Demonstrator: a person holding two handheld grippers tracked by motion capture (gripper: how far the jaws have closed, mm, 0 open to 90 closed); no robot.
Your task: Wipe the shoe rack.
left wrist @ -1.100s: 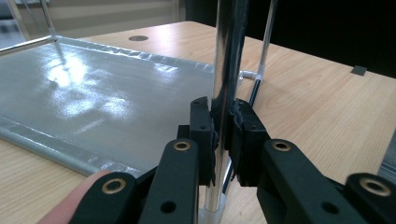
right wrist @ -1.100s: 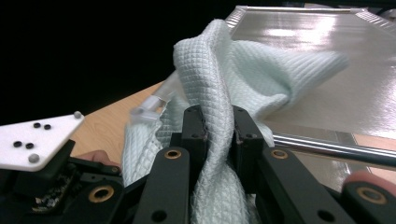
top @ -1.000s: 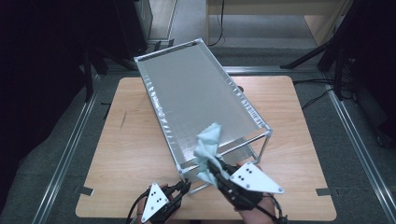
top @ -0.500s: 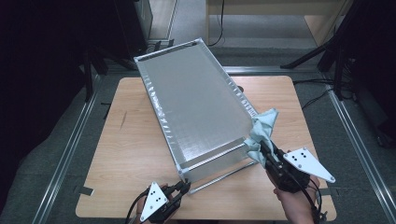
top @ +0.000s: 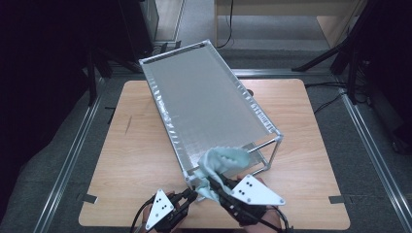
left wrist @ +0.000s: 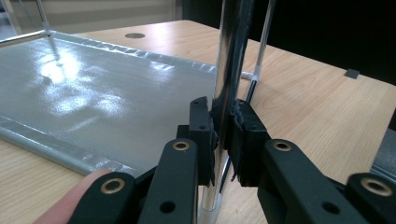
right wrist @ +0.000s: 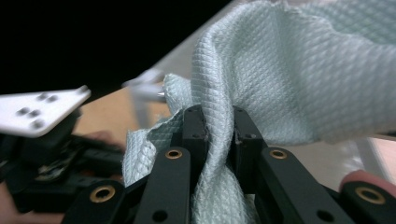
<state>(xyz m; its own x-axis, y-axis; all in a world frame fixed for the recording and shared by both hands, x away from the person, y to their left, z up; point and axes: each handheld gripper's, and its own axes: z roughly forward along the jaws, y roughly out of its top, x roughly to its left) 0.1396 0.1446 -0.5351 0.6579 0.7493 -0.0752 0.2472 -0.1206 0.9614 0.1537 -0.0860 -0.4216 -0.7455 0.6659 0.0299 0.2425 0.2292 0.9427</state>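
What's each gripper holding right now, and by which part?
The left gripper is clamped on the rack's near corner post, low down. The right gripper pinches the pale green cloth by a bunched fold; the rest drapes on the rack's near end.

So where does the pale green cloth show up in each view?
High view: the cloth lies low and centre, draped on the rack's near corner.
Left gripper view: I see none; the jaws clamp a chrome post.
Right gripper view: the cloth fills the centre, pinched between the jaws.
Shared landmark: the rack's grey shelf.
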